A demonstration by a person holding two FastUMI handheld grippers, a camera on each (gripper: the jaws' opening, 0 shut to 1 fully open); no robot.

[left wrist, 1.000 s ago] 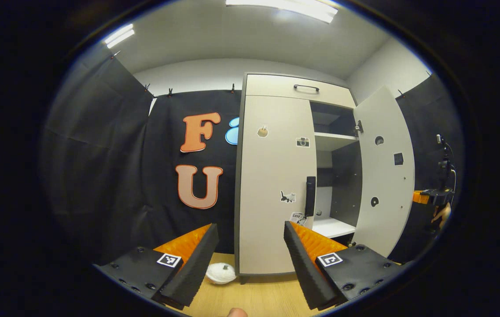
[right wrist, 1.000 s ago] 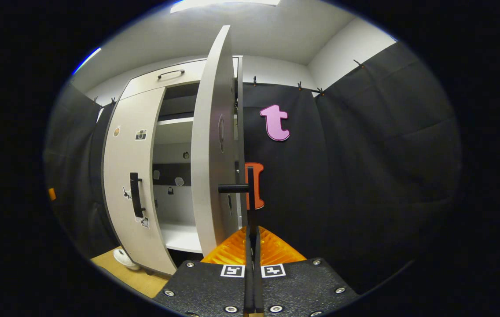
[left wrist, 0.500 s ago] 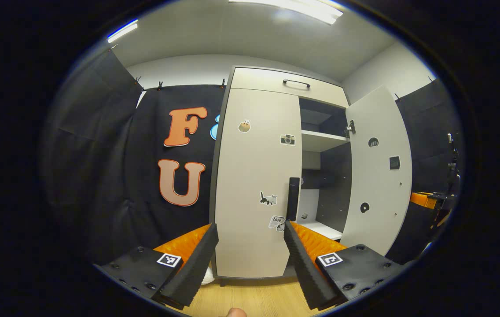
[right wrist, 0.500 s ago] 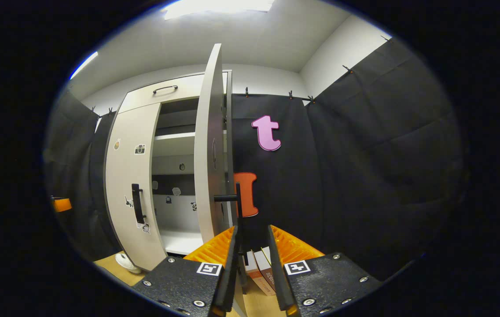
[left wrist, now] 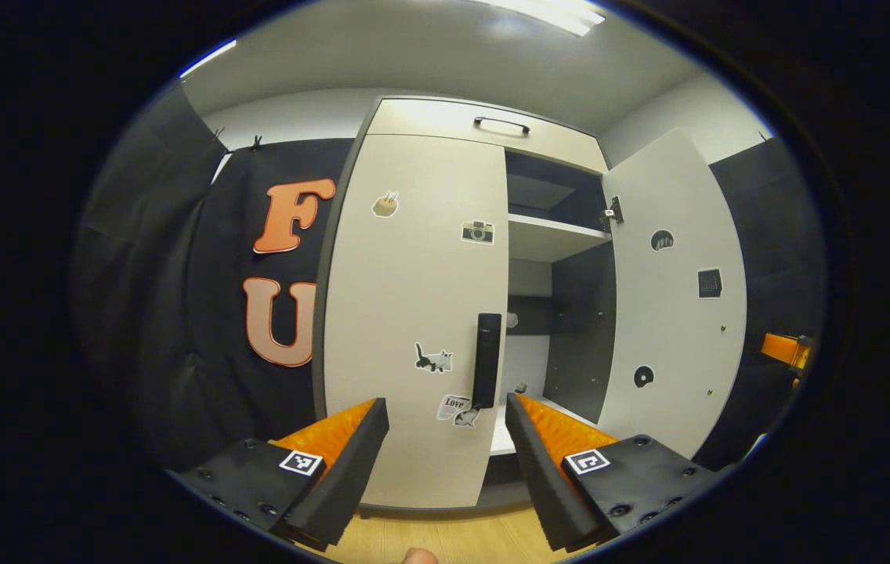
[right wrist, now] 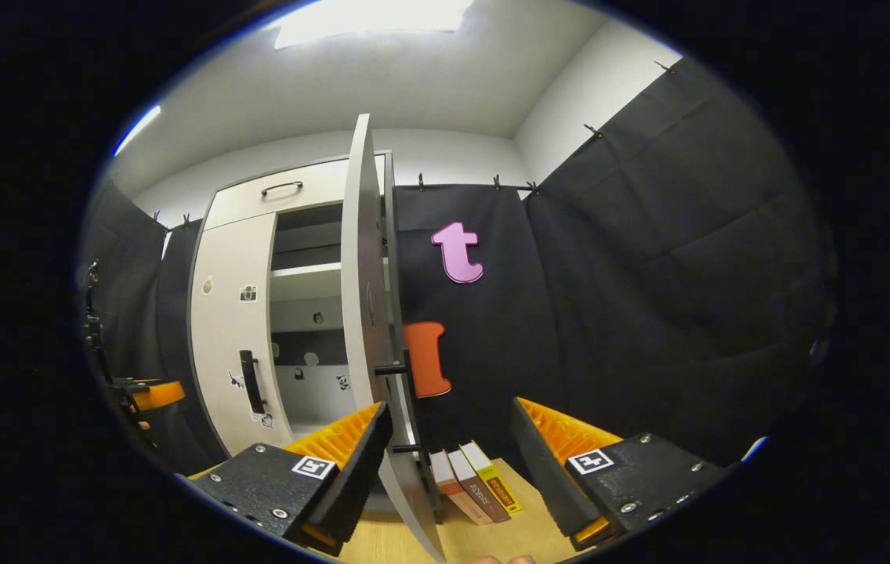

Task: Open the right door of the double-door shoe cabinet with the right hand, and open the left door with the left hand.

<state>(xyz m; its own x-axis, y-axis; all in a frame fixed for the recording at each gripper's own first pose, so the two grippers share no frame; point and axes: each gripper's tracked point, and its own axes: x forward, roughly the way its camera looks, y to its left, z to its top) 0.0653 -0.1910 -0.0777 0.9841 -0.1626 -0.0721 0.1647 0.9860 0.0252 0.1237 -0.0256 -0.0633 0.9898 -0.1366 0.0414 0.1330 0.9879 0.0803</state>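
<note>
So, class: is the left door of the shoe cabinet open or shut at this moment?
Shut. The left door lies flat against the cabinet front, its handle ungrasped, while the right door stands swung out, exposing the shelves.

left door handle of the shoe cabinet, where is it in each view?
Left gripper view: left door handle just right of centre, above the gap between the fingers.
Right gripper view: same handle at left, on the closed left door.
Shared landmark: camera sticker up the door from the handle.
</note>
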